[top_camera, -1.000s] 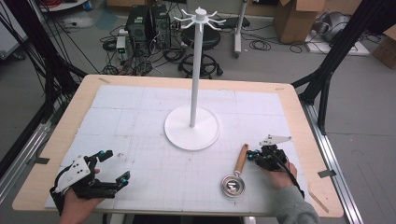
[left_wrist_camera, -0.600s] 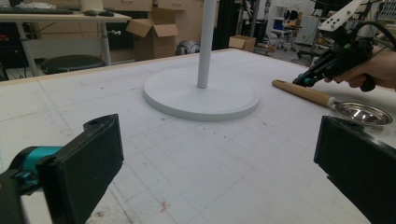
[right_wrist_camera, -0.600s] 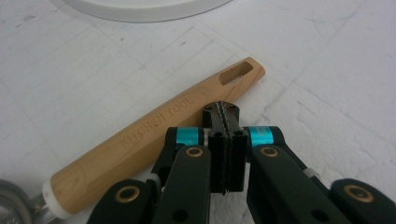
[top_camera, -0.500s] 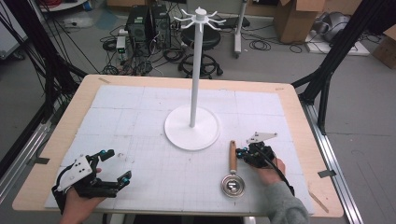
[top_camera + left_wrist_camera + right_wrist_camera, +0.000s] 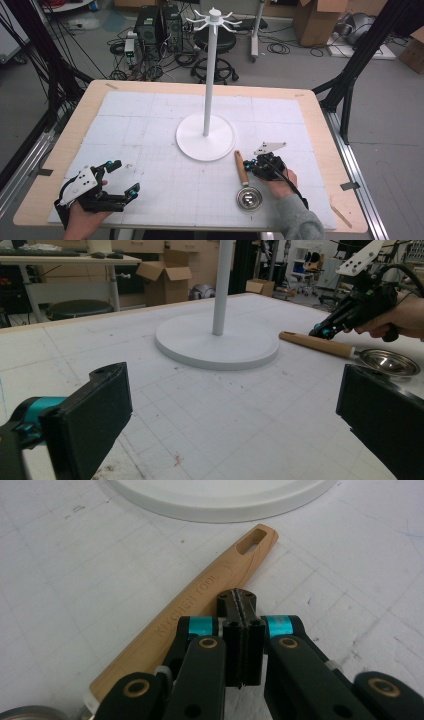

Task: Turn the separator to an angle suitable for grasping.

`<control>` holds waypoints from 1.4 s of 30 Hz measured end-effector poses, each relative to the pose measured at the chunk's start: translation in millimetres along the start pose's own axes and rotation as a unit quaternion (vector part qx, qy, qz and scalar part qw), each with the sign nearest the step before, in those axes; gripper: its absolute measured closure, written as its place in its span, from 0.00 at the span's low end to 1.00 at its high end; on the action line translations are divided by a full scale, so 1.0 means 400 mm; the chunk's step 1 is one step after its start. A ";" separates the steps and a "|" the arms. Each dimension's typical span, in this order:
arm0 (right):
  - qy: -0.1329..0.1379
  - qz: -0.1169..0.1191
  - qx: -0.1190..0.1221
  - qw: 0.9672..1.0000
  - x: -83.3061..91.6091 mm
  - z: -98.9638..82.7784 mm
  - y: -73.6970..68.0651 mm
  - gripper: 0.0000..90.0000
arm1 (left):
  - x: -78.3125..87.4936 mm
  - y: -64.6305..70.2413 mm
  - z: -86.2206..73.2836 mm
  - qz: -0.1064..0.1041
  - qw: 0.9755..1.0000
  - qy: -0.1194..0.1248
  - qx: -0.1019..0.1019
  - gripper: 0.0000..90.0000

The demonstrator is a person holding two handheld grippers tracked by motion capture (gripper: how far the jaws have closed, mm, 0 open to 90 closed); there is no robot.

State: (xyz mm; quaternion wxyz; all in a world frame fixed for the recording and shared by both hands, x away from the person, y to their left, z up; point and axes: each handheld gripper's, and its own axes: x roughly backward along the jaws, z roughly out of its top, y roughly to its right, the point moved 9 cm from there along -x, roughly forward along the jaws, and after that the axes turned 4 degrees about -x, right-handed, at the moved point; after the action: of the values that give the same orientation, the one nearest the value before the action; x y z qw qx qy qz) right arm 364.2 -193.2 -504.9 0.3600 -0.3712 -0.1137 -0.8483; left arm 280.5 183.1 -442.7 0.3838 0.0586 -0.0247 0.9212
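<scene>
The right gripper (image 5: 254, 163) is sitting at the near right of the table (image 5: 320, 125), jaws pressed together with nothing between them, tips touching or just beside the wooden handle (image 5: 200, 597) of the ladle (image 5: 246, 184) (looks like a small strainer or ladle, hard to call from here). The ladle is lying flat on the white mat (image 5: 150, 125), handle pointing far toward the round base of the white stand (image 5: 205, 136), metal bowl (image 5: 249, 198) nearest the person. In the right gripper view the closed tips are resting on the right flank of the handle, about midway along, with the hanging slot (image 5: 252, 540) at the far end of the handle just short of the base rim. The left gripper (image 5: 126, 181) is idling at the near left, jaws standing wide apart, holding nothing, well apart from everything. Handling guess: stiff, light overall, but bowl-heavy, so it is likely going to tip bowl-down if taken near the slot end. Wood is giving decent friction for the pads; the polished metal bowl is looking slippery and rounded, a poor place to clamp. I'd open up and pinch the handle across its narrow sides, around the middle or a bit toward the bowl, keeping the slot free (the stand's top hooks (image 5: 214, 19) are the likely destination).
</scene>
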 end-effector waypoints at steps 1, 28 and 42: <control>0.000 0.001 -0.001 1.000 0.000 0.000 -0.001 1.00 | 0.000 0.000 0.000 0.000 1.000 0.000 0.000 0.02; -0.028 0.073 0.053 0.996 0.037 -0.018 -0.205 1.00 | -0.002 -0.001 -0.002 -0.001 1.000 -0.002 -0.001 0.02; -0.072 0.064 0.050 0.994 0.034 -0.046 -0.202 1.00 | -0.004 0.001 -0.001 -0.003 1.000 -0.001 0.000 0.02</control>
State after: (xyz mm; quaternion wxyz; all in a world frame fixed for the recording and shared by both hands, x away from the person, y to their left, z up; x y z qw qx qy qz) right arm 291.6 -150.9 -502.1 0.4229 -0.4193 -0.1574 -0.7878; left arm 281.4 181.6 -443.2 0.3866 0.0598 -0.0249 0.9200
